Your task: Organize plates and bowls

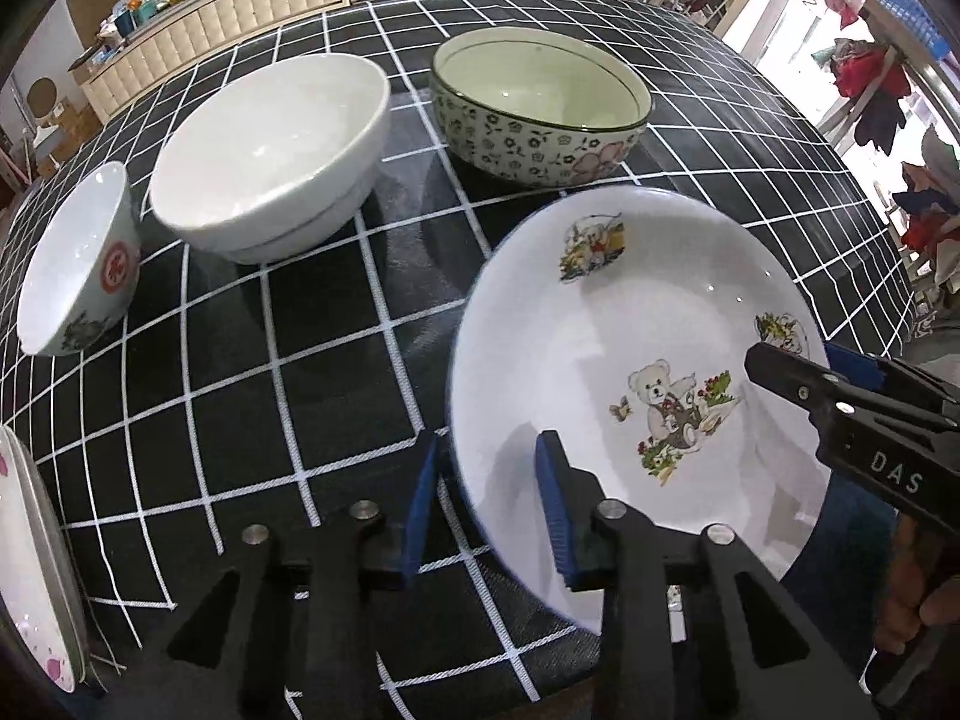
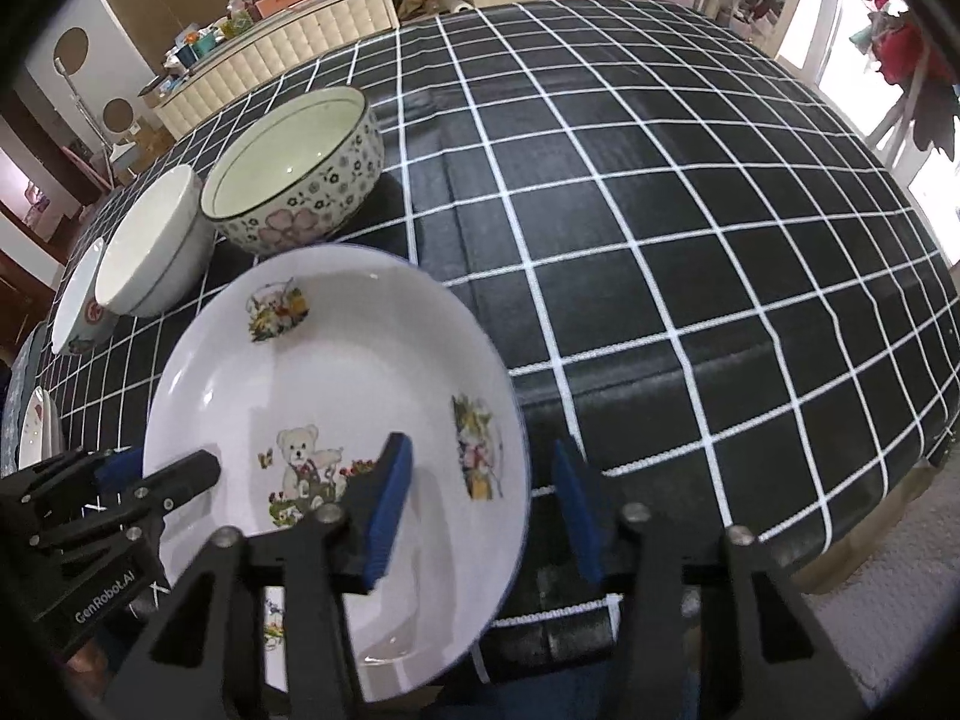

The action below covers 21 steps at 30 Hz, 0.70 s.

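cluttered room behind; black tablecloth (image 2: 660,240) with a white grid covers the table.

objects along the far side, in the left wrist view: small bowl with a red emblem (image 1: 78,264) at left, plain white bowl (image 1: 270,156) just beside it, floral bowl (image 1: 540,108) to its right. 1 more plate with pink print (image 1: 33,552) shows only as an edge at far left, near the table's front.

teddy-bear plate (image 1: 630,390) sits near the front of the table, close to the floral bowl but apart from it.

left gripper (image 1: 489,510): fingers apart, straddling the plate's left rim, 1 blue pad over the plate's inside, 1 outside. gap looks wide; cannot tell whether either pad touches the rim. right gripper (image 2: 483,510): same posture on the plate's right rim, also spread, 1 pad inside and 1 outside.

judgement: step in hand is a 2-gripper pickup of the teddy-bear plate, with closing not yet done. whether the plate rests flat on the cloth cannot be told.

next move calls for closing both pairs of fingers on the rim together, evenly, then lifting level. likely destination is the pink-print plate at left, since plates would stack together; that is a guess. glazed rim may slip if 1 side clamps first.
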Each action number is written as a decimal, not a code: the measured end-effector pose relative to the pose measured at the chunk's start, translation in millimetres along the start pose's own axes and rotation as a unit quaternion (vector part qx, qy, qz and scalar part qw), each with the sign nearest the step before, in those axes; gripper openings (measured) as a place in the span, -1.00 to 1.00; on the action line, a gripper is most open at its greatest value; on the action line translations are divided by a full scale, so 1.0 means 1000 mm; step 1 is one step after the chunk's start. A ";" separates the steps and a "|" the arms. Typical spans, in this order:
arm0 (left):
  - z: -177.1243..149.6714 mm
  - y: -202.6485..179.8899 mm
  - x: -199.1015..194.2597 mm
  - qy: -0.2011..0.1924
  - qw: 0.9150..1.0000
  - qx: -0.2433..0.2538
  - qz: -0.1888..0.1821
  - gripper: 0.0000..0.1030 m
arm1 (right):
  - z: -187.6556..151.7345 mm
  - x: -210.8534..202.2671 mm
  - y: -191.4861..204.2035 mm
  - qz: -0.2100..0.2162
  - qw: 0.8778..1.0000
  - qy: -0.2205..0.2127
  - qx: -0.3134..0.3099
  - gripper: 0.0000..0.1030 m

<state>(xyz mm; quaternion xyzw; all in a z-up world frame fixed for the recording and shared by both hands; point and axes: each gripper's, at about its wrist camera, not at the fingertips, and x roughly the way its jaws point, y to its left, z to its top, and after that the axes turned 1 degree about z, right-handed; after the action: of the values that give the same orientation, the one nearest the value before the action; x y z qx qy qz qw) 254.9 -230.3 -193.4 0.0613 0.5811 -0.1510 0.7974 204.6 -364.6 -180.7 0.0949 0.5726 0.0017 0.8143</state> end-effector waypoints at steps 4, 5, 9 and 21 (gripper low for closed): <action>0.003 -0.007 0.003 -0.003 1.000 0.006 0.005 -0.47 | -0.002 0.000 -0.002 0.011 1.000 -0.001 -0.003 -0.40; 0.004 -0.007 0.003 -0.003 1.000 0.006 0.005 -0.47 | -0.003 -0.001 -0.003 0.013 1.000 -0.003 0.001 -0.40; 0.004 -0.009 0.003 -0.006 1.000 0.011 0.008 -0.47 | -0.007 -0.003 -0.002 0.006 1.000 -0.008 -0.006 -0.40; -0.007 0.000 -0.009 -0.011 1.000 0.011 0.019 -0.48 | -0.018 -0.012 0.020 -0.005 1.000 -0.015 -0.008 -0.40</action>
<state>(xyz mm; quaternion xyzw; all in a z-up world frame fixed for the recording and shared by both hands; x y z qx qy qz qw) 246.1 -226.4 -187.0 0.0792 0.5693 -0.1426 0.8058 186.0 -343.2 -172.1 0.0850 0.5608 0.0006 0.8236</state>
